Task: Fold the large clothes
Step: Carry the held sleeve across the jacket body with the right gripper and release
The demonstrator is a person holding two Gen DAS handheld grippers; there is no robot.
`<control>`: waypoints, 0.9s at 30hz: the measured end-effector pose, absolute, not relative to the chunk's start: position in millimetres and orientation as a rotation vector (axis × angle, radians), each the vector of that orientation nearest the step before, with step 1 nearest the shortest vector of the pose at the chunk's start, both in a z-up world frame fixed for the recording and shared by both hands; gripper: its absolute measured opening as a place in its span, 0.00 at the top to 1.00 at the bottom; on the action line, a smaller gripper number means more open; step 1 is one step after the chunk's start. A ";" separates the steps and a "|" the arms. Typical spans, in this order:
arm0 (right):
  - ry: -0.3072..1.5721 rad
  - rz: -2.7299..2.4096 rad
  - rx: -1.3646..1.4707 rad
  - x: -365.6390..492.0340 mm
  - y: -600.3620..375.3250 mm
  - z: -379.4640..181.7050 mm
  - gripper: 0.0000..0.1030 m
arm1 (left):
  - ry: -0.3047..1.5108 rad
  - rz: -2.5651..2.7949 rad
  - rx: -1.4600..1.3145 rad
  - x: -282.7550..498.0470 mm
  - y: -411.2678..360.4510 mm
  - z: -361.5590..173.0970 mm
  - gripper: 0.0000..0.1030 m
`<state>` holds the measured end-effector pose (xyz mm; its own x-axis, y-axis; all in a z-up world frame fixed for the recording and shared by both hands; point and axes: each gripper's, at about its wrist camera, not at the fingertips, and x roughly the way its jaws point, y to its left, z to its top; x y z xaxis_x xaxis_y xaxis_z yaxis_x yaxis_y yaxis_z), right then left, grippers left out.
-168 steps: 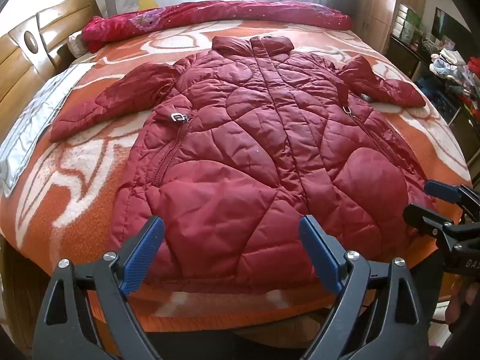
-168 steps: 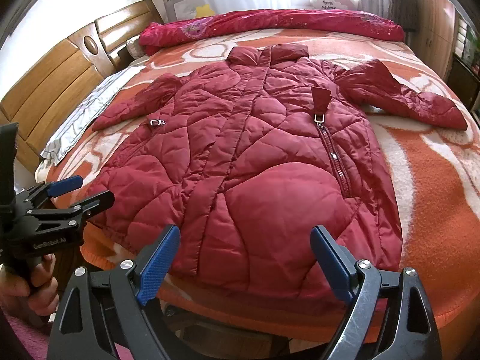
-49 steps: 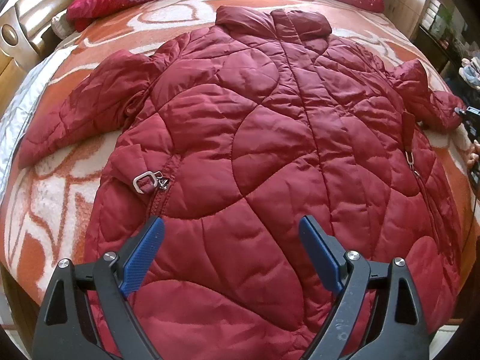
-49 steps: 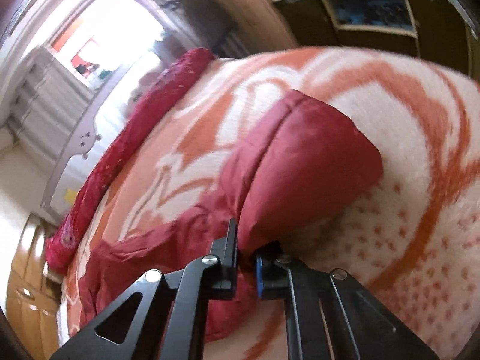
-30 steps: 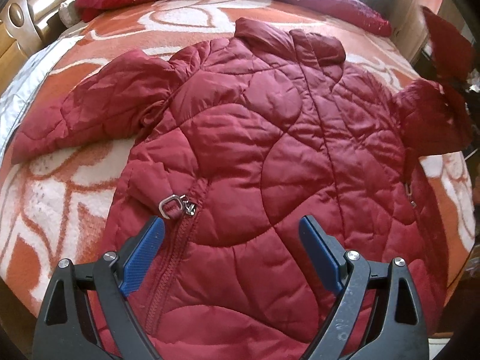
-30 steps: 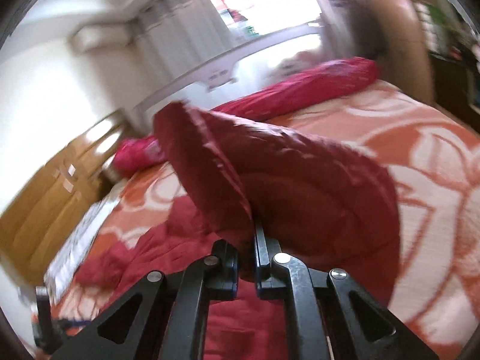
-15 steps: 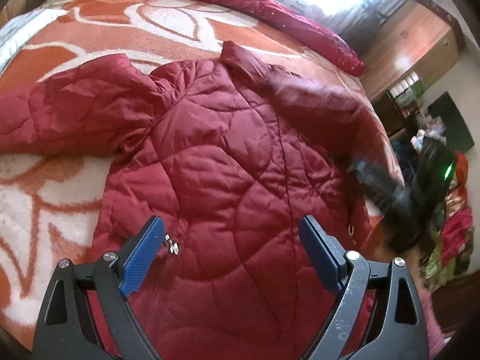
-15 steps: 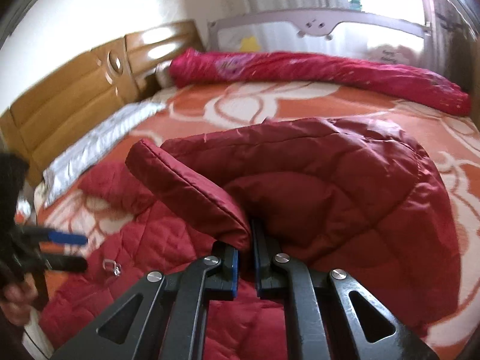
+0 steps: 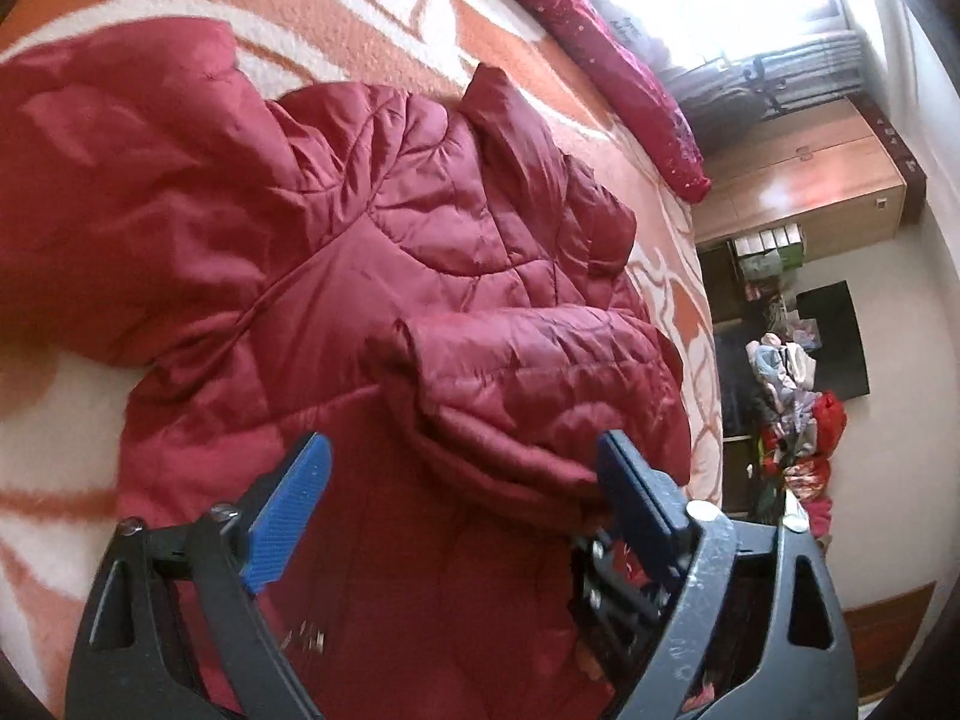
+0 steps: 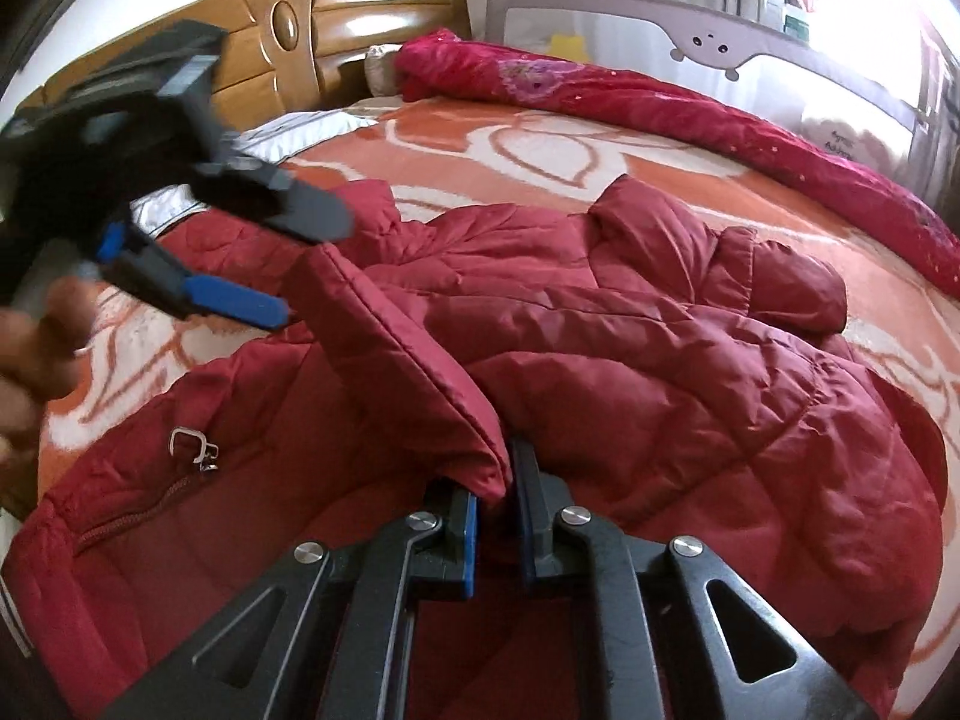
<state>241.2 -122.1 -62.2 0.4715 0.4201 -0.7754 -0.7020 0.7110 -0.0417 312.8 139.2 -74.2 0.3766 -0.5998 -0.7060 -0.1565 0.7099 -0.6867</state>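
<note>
A dark red quilted jacket lies spread on the bed. Its right sleeve is folded across the body. My right gripper is shut on the cuff's near corner, and its jaws are just starting to open. My left gripper straddles the cuff's other end. Its jaws are closing: the right pad touches the sleeve, while the left pad stands clear of the fabric. A hand holds the left gripper.
The bed has an orange and white blanket, a rolled red quilt, a wooden headboard and a grey rail. A metal zip pull lies on the jacket front. Wardrobe and piled clothes stand beyond the bed.
The right gripper carried the sleeve over the jacket and lowered it onto the body. The left gripper swung across to the cuff and its jaws narrowed.
</note>
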 end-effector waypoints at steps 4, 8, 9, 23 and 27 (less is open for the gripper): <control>0.826 0.704 -0.388 241.5 -122.2 -63.4 0.86 | 1.217 -0.333 -0.727 324.7 129.5 -84.6 0.76; 0.856 0.721 -0.334 243.2 -133.1 -59.9 0.79 | 1.183 -0.332 -0.644 324.0 127.3 -76.3 0.89; 0.866 0.726 -0.309 243.0 -139.2 -57.5 0.72 | 1.164 -0.324 -0.608 322.7 127.6 -70.6 0.91; 0.887 0.332 0.004 310.2 -270.0 -45.3 0.61 | 0.931 -0.074 0.089 339.9 87.5 -36.4 0.93; 0.970 0.320 0.009 329.5 -274.4 -68.2 0.61 | 1.007 -0.031 0.034 341.6 98.0 -55.1 0.88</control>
